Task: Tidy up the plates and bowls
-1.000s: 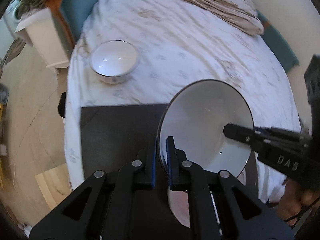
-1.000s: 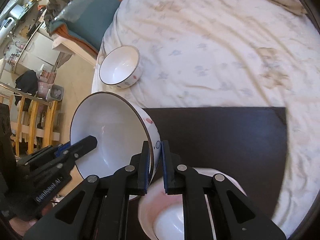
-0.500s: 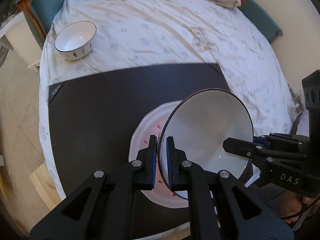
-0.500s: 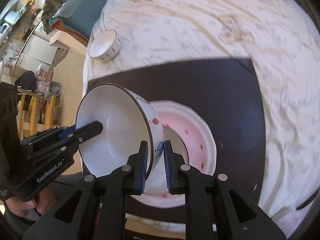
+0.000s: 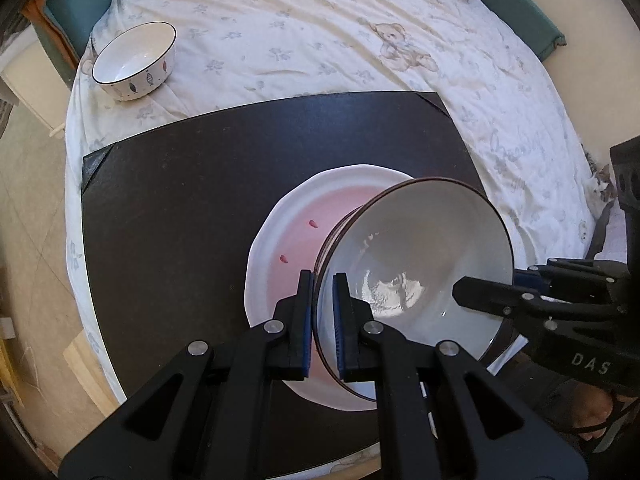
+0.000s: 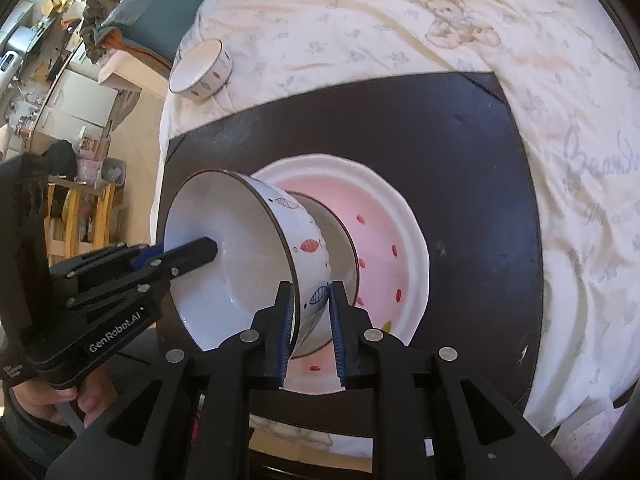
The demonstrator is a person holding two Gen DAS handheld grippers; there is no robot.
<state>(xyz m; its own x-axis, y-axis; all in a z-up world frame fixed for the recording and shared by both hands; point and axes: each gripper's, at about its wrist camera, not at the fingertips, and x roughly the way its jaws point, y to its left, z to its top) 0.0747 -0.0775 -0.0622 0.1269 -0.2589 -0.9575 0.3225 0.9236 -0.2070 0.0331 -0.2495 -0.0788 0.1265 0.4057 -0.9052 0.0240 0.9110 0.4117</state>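
Note:
A large white bowl with fish prints (image 5: pixel 416 256) (image 6: pixel 240 264) is held by its rim from both sides. It sits nested in another bowl (image 6: pixel 340 240) on a pink and white plate (image 5: pixel 288 236) (image 6: pixel 384 216). My left gripper (image 5: pixel 322 312) is shut on the bowl's near rim. My right gripper (image 6: pixel 308 312) has its jaws around the opposite rim, slightly parted. A small fish-print bowl (image 5: pixel 134 62) (image 6: pixel 202 66) stands on the bed sheet at the far left.
The plate lies on a dark board (image 5: pixel 192 184) (image 6: pixel 472 128) on a bed with a white printed sheet (image 5: pixel 360 40). A teal cushion (image 5: pixel 516 4) lies at the far edge. Floor and furniture (image 6: pixel 60 92) are on the left.
The large bowl has come down into the bowl on the pink plate. The right gripper's jaws have widened a little around the rim.

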